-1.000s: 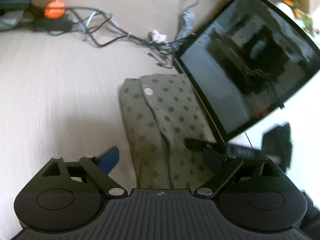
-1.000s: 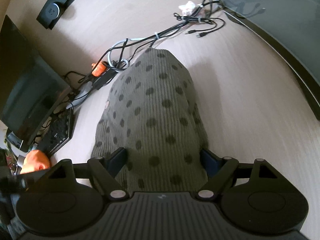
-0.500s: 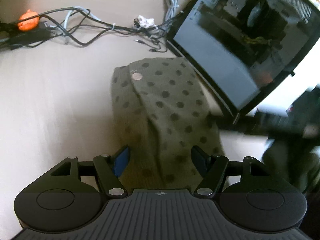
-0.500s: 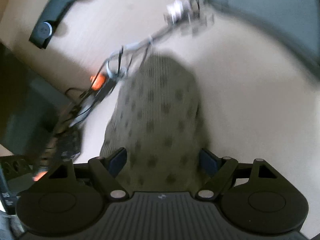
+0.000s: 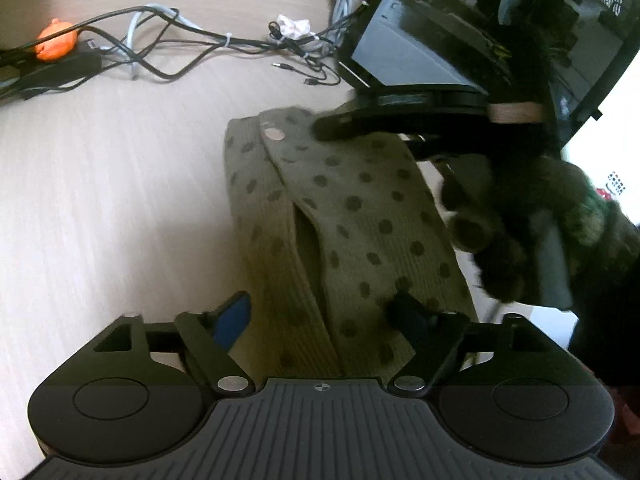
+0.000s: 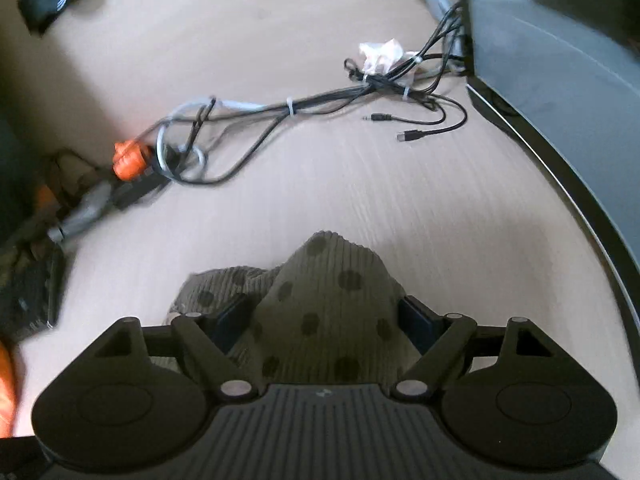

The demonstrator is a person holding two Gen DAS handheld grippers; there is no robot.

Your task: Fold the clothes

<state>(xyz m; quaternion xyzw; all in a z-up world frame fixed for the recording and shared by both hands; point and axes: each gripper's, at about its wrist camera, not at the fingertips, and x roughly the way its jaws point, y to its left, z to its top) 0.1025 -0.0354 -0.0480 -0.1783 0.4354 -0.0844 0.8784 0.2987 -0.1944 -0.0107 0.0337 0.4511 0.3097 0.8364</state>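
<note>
The right gripper [image 6: 326,316] has travelled to the far end of the olive-green ribbed garment with dark polka dots [image 5: 352,224]; a second ago most of the cloth stretched ahead of its camera, and now only a bunched hump [image 6: 324,300] sits between its fingers, which stand apart at either flank of the fabric — whether they pinch it I cannot tell. The left gripper [image 5: 324,314] straddles the near end, its jaws opening, with cloth between them but not clamped. By my reading, a fold along the length is being set up. The garment lies on the pale wooden surface [image 5: 100,200], beside the dark monitor [image 5: 460,32]. Only the left view shows the round button [image 5: 275,133], the overlapping flap and the person's dark fuzzy sleeve [image 5: 560,220] — only the right view shows the cable ends [image 6: 408,128] clearly.
</note>
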